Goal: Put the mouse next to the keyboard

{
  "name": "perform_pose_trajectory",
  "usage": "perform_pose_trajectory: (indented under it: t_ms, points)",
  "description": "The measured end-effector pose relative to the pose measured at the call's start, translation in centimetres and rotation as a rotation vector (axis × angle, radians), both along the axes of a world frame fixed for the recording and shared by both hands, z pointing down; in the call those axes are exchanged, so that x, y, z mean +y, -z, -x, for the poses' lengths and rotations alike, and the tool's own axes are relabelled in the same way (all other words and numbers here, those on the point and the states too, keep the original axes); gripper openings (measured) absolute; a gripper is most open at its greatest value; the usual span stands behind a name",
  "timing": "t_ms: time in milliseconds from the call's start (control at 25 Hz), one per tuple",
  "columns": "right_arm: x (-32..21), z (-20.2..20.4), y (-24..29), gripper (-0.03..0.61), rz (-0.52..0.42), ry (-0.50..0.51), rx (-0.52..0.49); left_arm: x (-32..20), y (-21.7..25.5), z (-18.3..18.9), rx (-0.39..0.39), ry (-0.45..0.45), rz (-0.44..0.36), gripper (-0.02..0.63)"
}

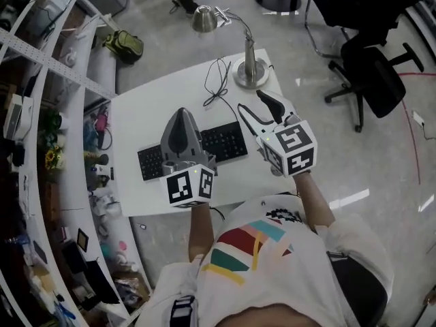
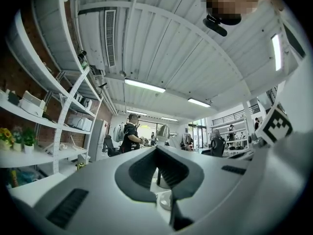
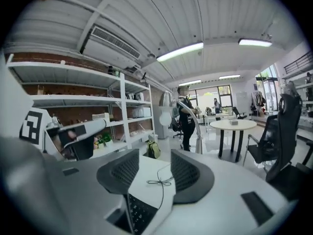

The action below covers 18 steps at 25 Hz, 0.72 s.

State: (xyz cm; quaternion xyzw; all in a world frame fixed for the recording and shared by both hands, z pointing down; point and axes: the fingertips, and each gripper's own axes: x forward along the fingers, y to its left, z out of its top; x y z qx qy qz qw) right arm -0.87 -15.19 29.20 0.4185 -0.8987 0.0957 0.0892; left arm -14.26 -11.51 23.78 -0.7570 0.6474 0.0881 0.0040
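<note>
We hold both tools over a white tabletop [image 1: 146,107] in an open-plan office. The left tongs [image 1: 182,112] [image 2: 156,148] sit above the middle of the black keyboard [image 1: 228,142], their tips together and nothing between them. Past those tips, the left gripper view looks towards the base of a desk lamp [image 1: 251,70].

The right tongs [image 1: 248,99] [image 3: 155,155] hover just beside the keyboard's right end with their jaws apart. Between the jaws, the right gripper view shows only bare tabletop, a thin black cable [image 3: 160,181] with a knot in it, and a corner of the keyboard [image 3: 139,214].

We cannot make out the mouse in any view. An office chair [image 1: 371,73] stands on the floor to the right, and cluttered shelves [image 1: 61,67] run along the left.
</note>
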Motion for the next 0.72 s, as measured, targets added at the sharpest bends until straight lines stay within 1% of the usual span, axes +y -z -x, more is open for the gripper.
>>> perform_pose_trajectory:
  t_ms: [40, 80, 120, 160, 240, 360, 720]
  points:
    - [0.4, 0.3, 1.3, 0.175, -0.036, 0.008, -0.008, 0.3, 0.4, 0.0, 0.002, 0.001, -0.008, 0.043]
    - [0.9, 0.7, 2.4, 0.090, -0.072, 0.019, -0.012, 0.6, 0.8, 0.0, 0.003, 0.000, -0.013, 0.043]
    - [1.4, 1.2, 3.2, 0.029, -0.100, 0.034, -0.016, 1.0, 0.8, -0.1, 0.000, -0.004, -0.012, 0.043]
    - [2.1, 1.6, 3.7, 0.012, -0.115, 0.052, -0.019, 1.5, 0.7, -0.1, -0.005, -0.008, -0.002, 0.043]
    - [3.3, 2.4, 4.0, 0.012, -0.113, 0.081, -0.016, 2.2, 0.0, 0.0, -0.011, -0.008, 0.022, 0.043]
    - [3.5, 2.7, 3.6, 0.012, -0.108, 0.092, 0.013, 1.9, -0.3, 0.5, -0.004, 0.005, 0.033, 0.043]
    - [3.2, 2.5, 2.6, 0.012, -0.073, 0.093, -0.013, 1.5, 1.8, 0.7, -0.022, 0.008, -0.005, 0.043]
